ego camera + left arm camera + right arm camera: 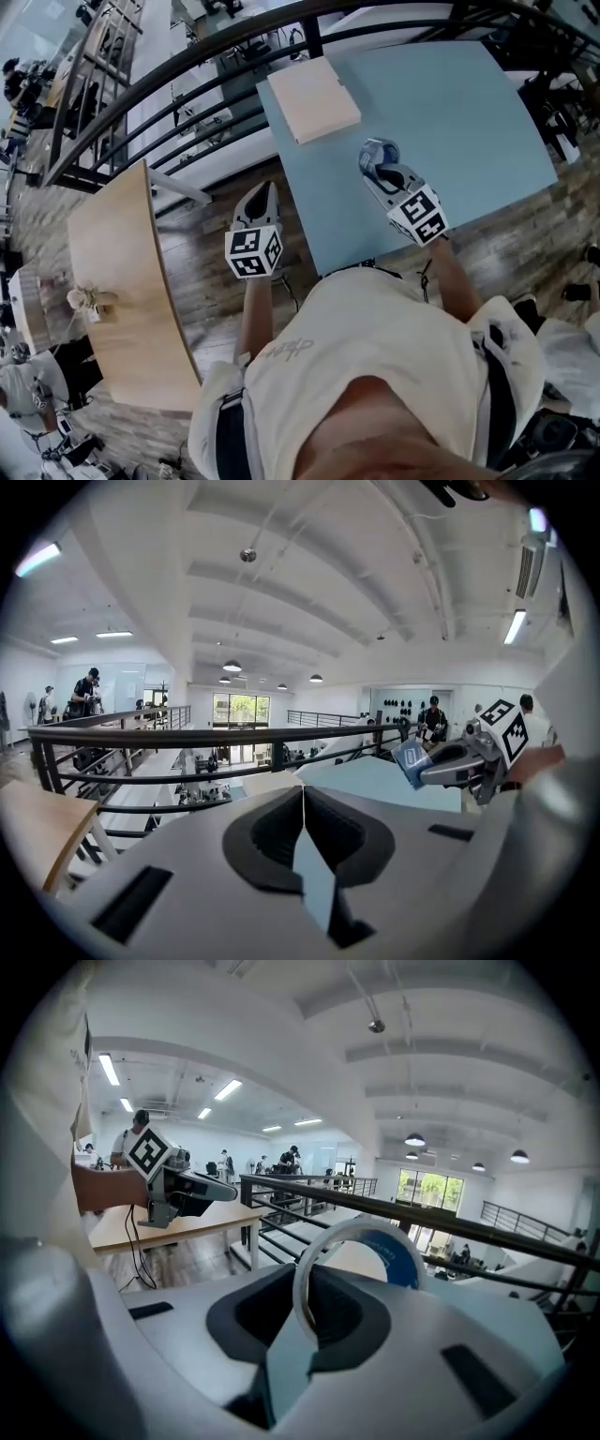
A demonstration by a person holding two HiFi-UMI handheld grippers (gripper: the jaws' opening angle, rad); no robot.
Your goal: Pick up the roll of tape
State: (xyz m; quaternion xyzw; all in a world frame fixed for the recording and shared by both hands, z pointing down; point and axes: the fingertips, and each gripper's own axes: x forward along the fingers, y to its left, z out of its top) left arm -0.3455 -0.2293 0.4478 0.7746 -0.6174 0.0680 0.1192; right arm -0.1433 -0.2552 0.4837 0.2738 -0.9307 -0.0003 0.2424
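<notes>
While our right tool (379, 169) clamped the roll of tape (378, 150) by the near edge of the tabletop (459, 103) — our left tool (265, 193) sat closed.

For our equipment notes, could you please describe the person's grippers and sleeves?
The left gripper and right gripper are pale grey, dark around the jaws. Each carries a cube of black-and-white square markers and trails a thin black cable. The T-shirt is cream, short-sleeved.

The left gripper (264, 190) points toward 12 o'clock, jaws pressed together with nothing between them. The right gripper (377, 169), angled toward 11 o'clock, clamps the roll of tape (379, 150).
</notes>
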